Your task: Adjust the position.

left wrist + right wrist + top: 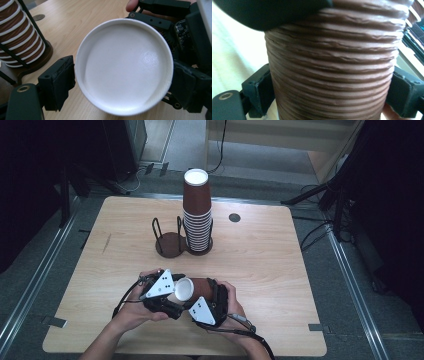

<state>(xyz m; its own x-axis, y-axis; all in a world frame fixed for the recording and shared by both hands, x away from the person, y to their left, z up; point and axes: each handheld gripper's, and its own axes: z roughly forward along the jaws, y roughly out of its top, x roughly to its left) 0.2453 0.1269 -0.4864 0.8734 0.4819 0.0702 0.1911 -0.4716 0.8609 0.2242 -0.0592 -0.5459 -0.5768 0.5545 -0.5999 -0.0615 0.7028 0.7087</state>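
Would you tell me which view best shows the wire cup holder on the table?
The high view shows the wire cup holder best: both round bases, the upright wires, and the tall cup stack in its right slot. The left gripper view catches a cropped corner of it with the stack's lower rims. The right gripper view looks at the held cup's ribbed wall.

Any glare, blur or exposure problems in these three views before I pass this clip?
High view: soft but evenly lit, dark surroundings, cup stack readable. Left gripper view: sharp, with a small glare patch on the white cup base. Right gripper view: the ribbed brown cup is very close, the table at left is blown out, and a dark blurred shape crosses the top.
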